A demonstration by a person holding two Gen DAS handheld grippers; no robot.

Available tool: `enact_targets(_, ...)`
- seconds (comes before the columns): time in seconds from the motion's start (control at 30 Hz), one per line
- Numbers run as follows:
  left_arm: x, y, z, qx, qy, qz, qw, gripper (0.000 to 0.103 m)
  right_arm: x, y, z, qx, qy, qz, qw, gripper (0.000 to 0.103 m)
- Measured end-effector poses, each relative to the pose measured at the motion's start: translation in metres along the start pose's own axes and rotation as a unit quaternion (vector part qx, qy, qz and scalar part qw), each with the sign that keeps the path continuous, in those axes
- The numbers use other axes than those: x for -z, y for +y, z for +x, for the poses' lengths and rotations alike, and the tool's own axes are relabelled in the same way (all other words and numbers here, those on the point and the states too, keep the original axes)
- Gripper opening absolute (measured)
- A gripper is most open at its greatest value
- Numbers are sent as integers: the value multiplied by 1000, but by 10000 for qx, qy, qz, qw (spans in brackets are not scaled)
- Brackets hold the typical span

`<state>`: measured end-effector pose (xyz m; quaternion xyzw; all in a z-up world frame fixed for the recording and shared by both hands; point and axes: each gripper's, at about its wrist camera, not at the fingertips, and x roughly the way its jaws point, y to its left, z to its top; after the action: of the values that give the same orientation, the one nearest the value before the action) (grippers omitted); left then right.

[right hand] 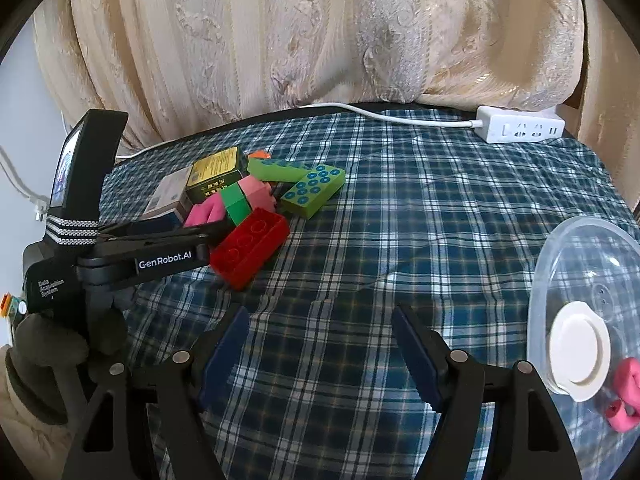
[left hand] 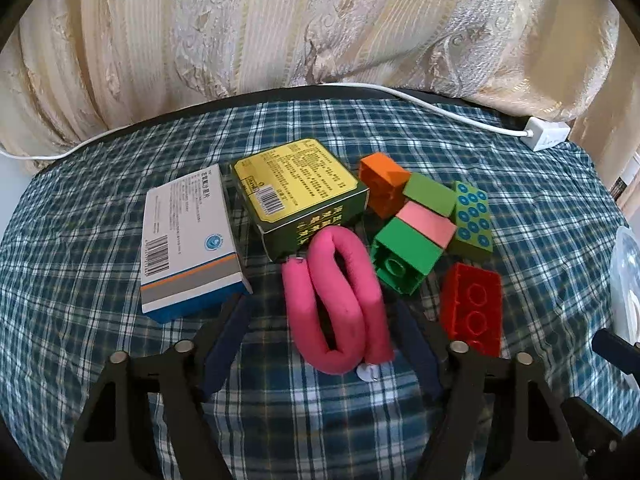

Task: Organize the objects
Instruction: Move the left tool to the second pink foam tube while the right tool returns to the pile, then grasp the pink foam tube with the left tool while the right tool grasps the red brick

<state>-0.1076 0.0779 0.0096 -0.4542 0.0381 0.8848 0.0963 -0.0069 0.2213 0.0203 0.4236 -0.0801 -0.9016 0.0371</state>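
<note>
two boxes lie on the plaid-covered bench (left hand: 100, 240): a white and blue box (left hand: 190, 244) at the left and a green and yellow box (left hand: 298, 196) just right of it, both flat, long sides running near to far. counted in the left wrist view, there are six toy bricks: an orange brick (left hand: 382, 184), two plain green bricks (left hand: 404, 260), a pink brick (left hand: 426, 226), a spotted green brick (left hand: 474, 220) and a red brick (left hand: 474, 306), bunched to the right of the boxes. one folded pink foam tube (left hand: 340, 300) lies nearest, its long axis near to far, its bend toward the camera. the left gripper (left hand: 320, 308) has its fingers (left hand: 230, 332) spread on either side of the tube, not pressing it.

only the right wrist view shows a clear plastic lid (right hand: 576, 280) with a white knob at the right, well apart from the pile, and a second pink foam piece (right hand: 626, 392) seen through it. it also shows the left gripper from the side, held in a gloved hand (right hand: 44, 360). the right gripper (right hand: 320, 328) hangs over bare cloth, fingers spread, nothing between them. a white power strip (right hand: 520, 128) lies at the far edge, before a cream curtain (right hand: 320, 32).
</note>
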Motion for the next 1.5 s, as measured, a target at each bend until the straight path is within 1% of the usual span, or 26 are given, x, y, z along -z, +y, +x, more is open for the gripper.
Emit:
enact_targets(0.1,1,1,2,-34,-27,-12,10000,59,-1,2,4,-11,39,-38,10000,77)
enact_targets(0.17,1,1,1,45,-35,-6,10000,49,-2,5,7,-36,71,-72,9999,77)
enact_targets(0.43,4,3,-15,87,-192,-84,9997,49,-8,15,21,-246,193,-218,9993,77)
enact_targets(0.7,2,10,-37,95,-397,-200,9990,49,-25,24,40,-447,252,-184,9985,77)
enact_targets(0.83,3,13,-43,-88,-503,-198,9985,49,-31,29,53,-523,334,-173,9979,77)
enact_targets(1.13,4,27,-40,-194,-436,-442,9979,49,-41,34,65,-607,323,-111,9976,77)
enact_targets(1.27,4,26,-41,-200,-439,-452,9978,49,-47,31,68,-793,357,42,9962,78)
enact_targets(1.4,4,27,-42,-211,-454,-480,9976,49,-54,30,70,-821,328,142,9960,82)
enact_targets(1.5,3,30,-42,-236,-450,-538,9973,49,-57,31,72,-844,331,170,9957,83)
